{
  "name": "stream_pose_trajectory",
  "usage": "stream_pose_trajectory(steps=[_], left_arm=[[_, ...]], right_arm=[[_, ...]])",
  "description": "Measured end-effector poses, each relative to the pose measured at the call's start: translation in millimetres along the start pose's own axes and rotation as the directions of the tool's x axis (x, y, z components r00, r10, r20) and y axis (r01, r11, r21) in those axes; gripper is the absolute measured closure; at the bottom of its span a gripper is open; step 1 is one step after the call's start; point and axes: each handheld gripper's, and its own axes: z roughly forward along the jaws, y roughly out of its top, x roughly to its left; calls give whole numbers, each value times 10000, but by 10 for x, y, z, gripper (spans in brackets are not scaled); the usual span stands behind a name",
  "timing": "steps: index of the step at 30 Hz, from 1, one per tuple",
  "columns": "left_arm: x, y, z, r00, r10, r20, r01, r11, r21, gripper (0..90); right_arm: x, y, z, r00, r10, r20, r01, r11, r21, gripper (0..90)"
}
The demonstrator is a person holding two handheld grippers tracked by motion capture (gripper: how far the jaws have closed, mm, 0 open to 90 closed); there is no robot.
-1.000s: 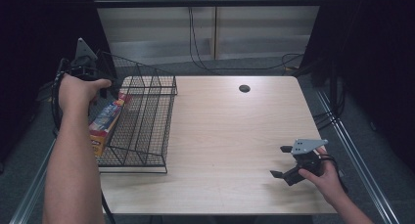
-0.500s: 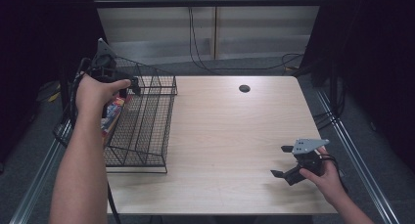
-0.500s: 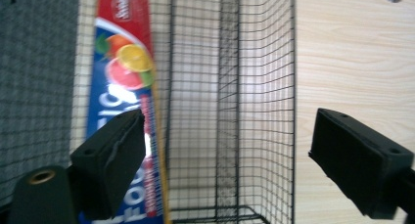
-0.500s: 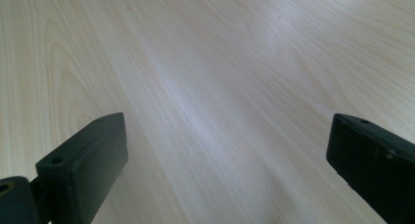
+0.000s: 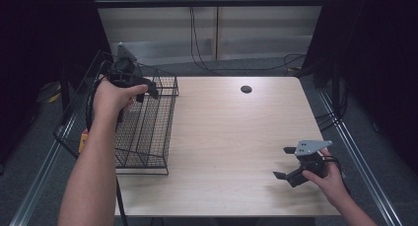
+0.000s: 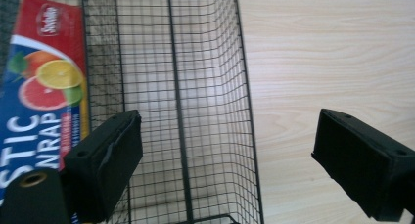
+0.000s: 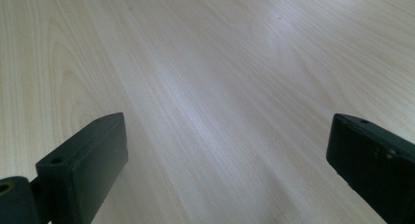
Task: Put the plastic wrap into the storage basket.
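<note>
On the box (image 6: 41, 101) in the basket (image 6: 205, 111), the cut-off letters "STIC" and "NRAP" are read; the logo is blurred.

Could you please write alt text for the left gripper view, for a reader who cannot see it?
The left gripper, jaws wide open and holding nothing, looks down into a black wire basket on a light wooden table. A red plastic wrap box printed with citrus slices lies along the basket's left side, partly behind the left jaw.
</note>
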Motion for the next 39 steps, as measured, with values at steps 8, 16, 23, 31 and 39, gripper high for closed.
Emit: stream_pose_trajectory(steps=[8,16,23,31,39], left_arm=[[-145,-46,96,9981,579,230,-579,9983,14,88],[-247,-99,167,9929,1080,489,-1078,9941,-71,82],[-350,-140,223,9869,1438,729,-1426,9895,-213,80],[-442,-207,338,9782,1814,1011,-1800,9834,-225,76],[-483,-257,409,9699,2136,1169,-2124,9769,-232,63]], right_arm=[[7,2,1,10000,-23,18,23,10000,19,17],[9,1,5,10000,-48,54,48,10000,16,17],[11,2,4,10000,-36,71,36,10000,9,17],[17,2,10,10000,-54,-36,54,10000,47,17],[19,1,22,9999,-112,-22,113,9999,53,17]])
